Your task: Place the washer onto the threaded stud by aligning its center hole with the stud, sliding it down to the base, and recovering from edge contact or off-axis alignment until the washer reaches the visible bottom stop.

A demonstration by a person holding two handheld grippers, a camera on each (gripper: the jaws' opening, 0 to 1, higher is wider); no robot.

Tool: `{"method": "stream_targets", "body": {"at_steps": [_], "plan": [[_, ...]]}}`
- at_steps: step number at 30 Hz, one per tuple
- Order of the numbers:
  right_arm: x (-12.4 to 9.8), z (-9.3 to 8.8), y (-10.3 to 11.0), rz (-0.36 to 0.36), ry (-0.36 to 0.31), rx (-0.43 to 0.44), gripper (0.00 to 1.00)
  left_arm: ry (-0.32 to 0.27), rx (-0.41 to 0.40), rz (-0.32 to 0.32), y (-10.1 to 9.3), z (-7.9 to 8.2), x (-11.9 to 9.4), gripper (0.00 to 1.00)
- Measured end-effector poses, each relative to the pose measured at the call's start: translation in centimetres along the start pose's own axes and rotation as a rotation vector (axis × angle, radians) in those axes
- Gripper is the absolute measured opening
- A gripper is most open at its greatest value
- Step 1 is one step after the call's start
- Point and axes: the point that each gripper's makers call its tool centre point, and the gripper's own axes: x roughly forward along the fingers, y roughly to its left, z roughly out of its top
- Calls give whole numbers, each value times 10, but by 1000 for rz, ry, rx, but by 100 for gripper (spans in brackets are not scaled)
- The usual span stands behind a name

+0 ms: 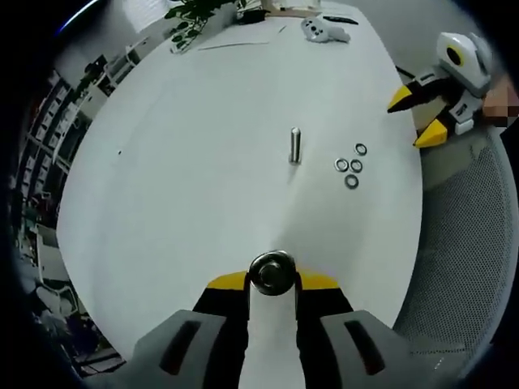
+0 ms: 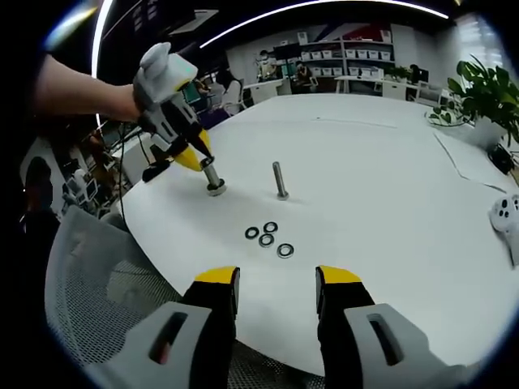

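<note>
Left gripper view: I am pinching a bolt (image 1: 272, 272) while the upright stud (image 1: 295, 146) and washers (image 1: 350, 168) lie ahead; my right gripper (image 2: 276, 279) is hanging spread.

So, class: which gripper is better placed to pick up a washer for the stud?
Right. The right gripper is open and empty, with the four washers just ahead of its jaws. The left gripper is shut on a metal bolt.

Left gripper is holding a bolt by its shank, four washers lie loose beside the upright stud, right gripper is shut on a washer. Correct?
Not quite: the right gripper is open and empty, as the right gripper view shows. The rest stands: left gripper holds the bolt, four washers beside the stud.
</note>
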Motion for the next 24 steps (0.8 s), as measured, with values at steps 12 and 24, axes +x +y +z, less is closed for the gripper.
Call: {"method": "stream_targets", "body": {"at_steps": [12, 24], "plan": [[0, -1, 0, 0, 6, -2, 40, 24, -2, -14, -1, -6, 20, 19], [1, -2, 0, -3, 7, -3, 40, 43, 6, -21, -1, -11, 34, 19]]}}
